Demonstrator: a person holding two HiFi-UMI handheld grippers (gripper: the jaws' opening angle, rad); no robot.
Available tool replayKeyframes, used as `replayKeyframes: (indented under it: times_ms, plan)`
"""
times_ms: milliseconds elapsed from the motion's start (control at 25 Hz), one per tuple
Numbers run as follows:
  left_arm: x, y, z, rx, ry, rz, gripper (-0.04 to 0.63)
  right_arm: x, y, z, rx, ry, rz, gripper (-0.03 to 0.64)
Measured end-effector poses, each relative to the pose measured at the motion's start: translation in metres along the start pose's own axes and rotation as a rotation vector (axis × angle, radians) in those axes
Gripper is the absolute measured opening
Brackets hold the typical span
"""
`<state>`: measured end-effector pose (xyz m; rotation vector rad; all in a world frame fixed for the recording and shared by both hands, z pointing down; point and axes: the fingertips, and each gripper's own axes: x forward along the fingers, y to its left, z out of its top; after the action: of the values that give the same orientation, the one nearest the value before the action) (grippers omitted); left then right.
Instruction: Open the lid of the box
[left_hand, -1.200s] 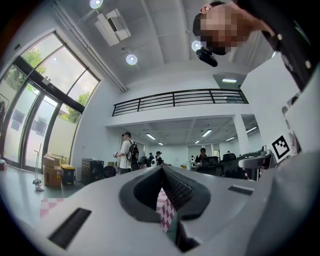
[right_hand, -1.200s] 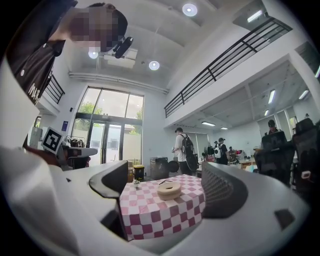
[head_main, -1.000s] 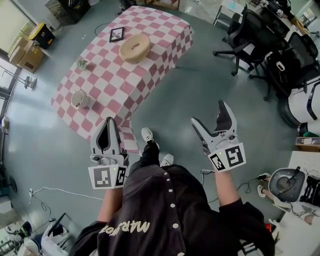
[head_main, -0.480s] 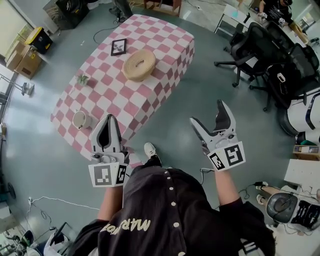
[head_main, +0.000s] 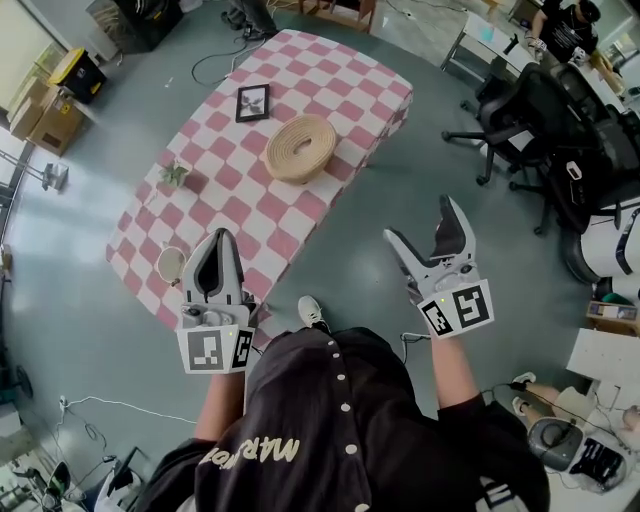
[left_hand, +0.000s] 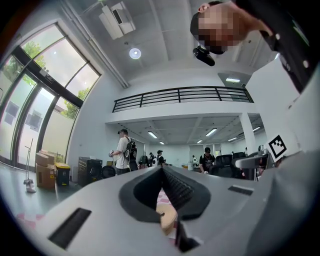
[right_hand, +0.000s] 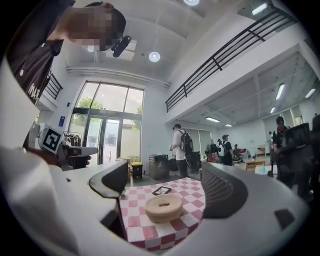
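A round tan box with its lid on sits on a table under a pink-and-white checked cloth, ahead of me and well beyond both grippers. My left gripper is held at waist height over the table's near corner, its jaws closed together and empty. My right gripper hangs over the grey floor to the right of the table, jaws apart and empty. The right gripper view shows the box between the spread fingers, far off. In the left gripper view a sliver of the box peeps past the closed jaws.
On the cloth there are also a black picture frame, a small plant and a white cup near the left gripper. Black office chairs stand to the right, cardboard boxes to the far left. People stand in the background.
The table and box have slid lower and to the right in the head view, so they are nearer to me. Both grippers keep their places and states.
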<state>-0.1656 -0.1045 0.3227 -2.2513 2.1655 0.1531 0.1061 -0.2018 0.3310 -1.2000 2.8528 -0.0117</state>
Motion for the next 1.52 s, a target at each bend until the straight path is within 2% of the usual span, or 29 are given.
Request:
replayKeyframes:
  times_ms: [200,440,1040,1320,1520]
  plan:
    - [0.019,0.020,-0.002,0.000,0.001,0.000,0.009,0.035,0.000,-0.002,-0.011,0.000,0.008,0.445]
    - [0.017,0.042,0.005,-0.005,-0.014,0.032,0.009,0.054,0.005,0.002,-0.027,-0.003,0.023,0.445]
    - [0.044,0.051,0.000,-0.003,-0.015,0.016,0.009,0.086,0.001,0.000,-0.035,0.000,0.046,0.445]
    - [0.080,0.060,-0.006,-0.002,-0.003,0.054,0.009,0.131,-0.020,-0.013,-0.015,0.026,0.100,0.448]
    - [0.112,0.067,-0.006,0.010,0.005,0.084,0.009,0.174,-0.037,-0.020,-0.005,0.056,0.176,0.454]
